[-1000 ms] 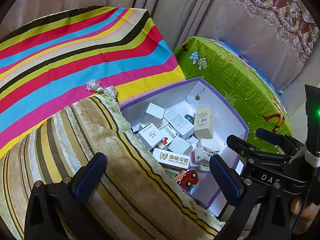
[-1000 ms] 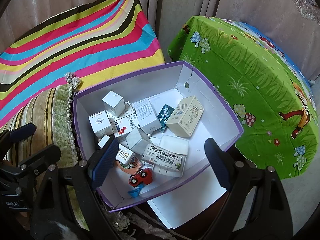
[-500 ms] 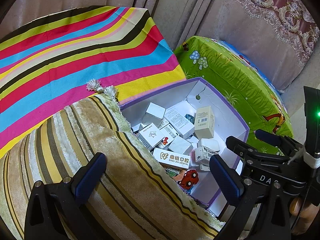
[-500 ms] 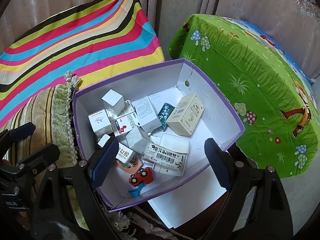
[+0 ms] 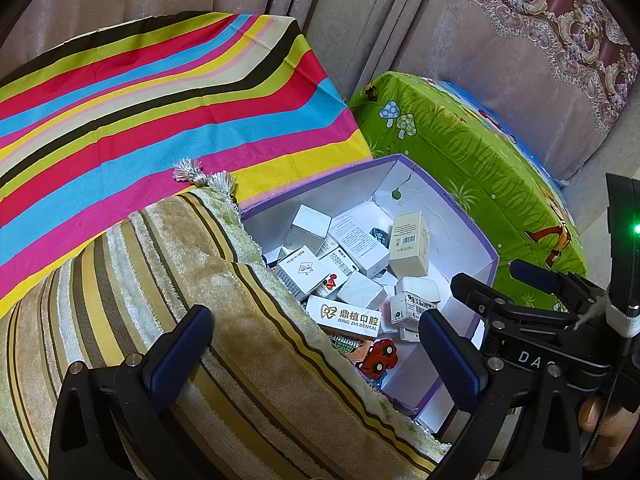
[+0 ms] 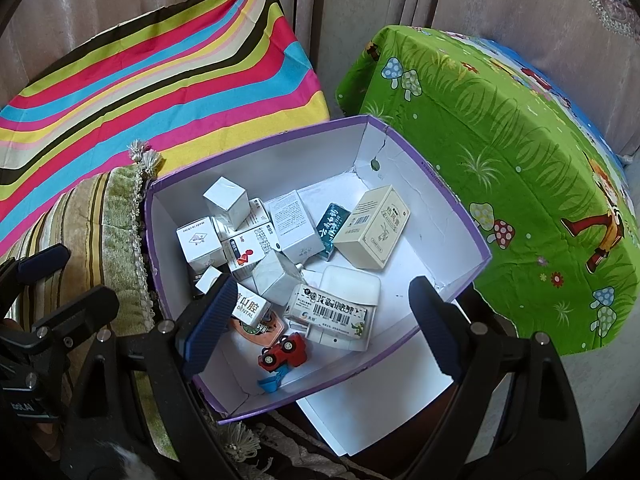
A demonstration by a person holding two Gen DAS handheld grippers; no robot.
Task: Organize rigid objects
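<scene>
Purple-rimmed cardboard box (image 6: 460, 200) sits between striped cushion (image 5: 160, 280), striped cloth (image 6: 160, 80) and green cartoon-print cover (image 6: 500, 140). Inside: jumble of small cartons (image 6: 276, 236), beige carton (image 6: 372, 232), red toy car (image 6: 284, 350). Right gripper (image 6: 320, 332) above box's near end, jaws wide, empty. Left gripper (image 5: 316, 356) above cushion, jaws wide, empty.

The left gripper (image 5: 312, 354) and right gripper (image 6: 324, 330) are held side by side, angled downward (jaws spread wide, nothing clasped between them).
</scene>
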